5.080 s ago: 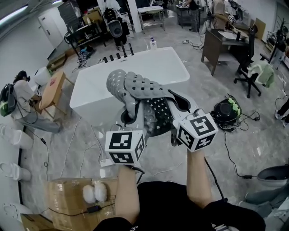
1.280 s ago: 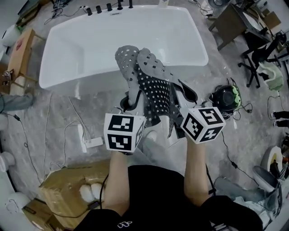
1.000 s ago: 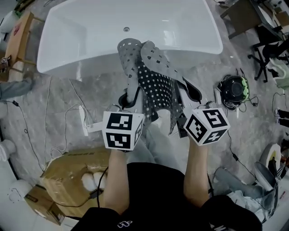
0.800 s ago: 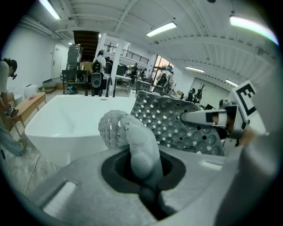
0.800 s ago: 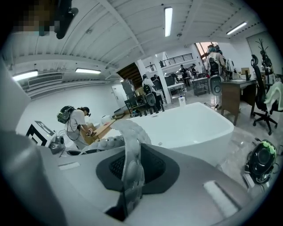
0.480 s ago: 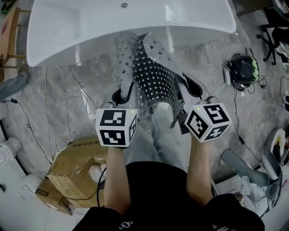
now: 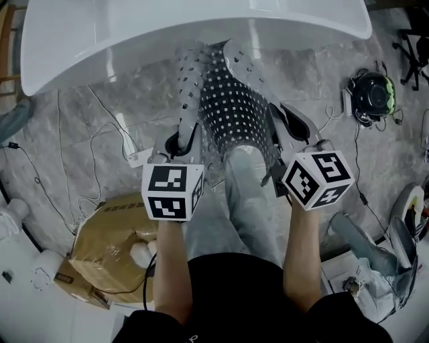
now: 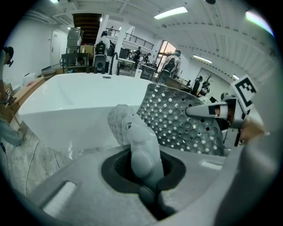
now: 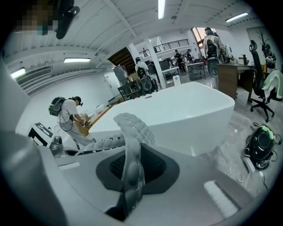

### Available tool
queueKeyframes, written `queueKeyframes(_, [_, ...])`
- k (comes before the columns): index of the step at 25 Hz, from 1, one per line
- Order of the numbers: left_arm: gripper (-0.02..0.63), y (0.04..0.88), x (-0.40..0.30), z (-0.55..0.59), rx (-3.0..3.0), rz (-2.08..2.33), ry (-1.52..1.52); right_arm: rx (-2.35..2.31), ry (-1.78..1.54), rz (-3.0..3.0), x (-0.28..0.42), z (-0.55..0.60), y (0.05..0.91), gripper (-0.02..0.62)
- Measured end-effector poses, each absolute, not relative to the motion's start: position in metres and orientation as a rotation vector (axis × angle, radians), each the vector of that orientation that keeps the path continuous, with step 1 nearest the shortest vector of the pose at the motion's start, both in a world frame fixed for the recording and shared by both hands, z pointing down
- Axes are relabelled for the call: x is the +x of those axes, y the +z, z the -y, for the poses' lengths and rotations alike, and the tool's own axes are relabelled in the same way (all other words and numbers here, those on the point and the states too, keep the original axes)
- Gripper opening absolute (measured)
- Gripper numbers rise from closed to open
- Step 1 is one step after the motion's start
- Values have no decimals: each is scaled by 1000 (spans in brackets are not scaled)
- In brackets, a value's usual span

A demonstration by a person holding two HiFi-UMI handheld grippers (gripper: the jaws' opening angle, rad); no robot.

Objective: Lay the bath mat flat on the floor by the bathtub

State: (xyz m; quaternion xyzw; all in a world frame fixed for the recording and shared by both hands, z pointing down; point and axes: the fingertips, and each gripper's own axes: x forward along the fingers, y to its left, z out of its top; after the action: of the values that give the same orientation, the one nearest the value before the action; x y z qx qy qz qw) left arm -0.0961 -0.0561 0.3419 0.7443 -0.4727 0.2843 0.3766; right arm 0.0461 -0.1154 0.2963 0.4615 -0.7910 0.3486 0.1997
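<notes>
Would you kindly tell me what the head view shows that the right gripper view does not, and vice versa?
Only the head view shows the person's legs and the cardboard box beside them. Only the right gripper view shows the ceiling lights. Both show the white bathtub and the grey bath mat, clamped in the right gripper and not yet laid flat.

One bath mat (image 7: 231, 100), one bathtub (image 7: 134, 33), two hand-held grippers (image 7: 182, 137) (image 7: 285, 130)
</notes>
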Motion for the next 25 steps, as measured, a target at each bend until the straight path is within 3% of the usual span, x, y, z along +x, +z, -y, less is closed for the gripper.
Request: queueKeyframes(25, [28, 524, -130, 75, 1839, 1153, 832, 1174, 1015, 2086, 20, 132, 491, 23])
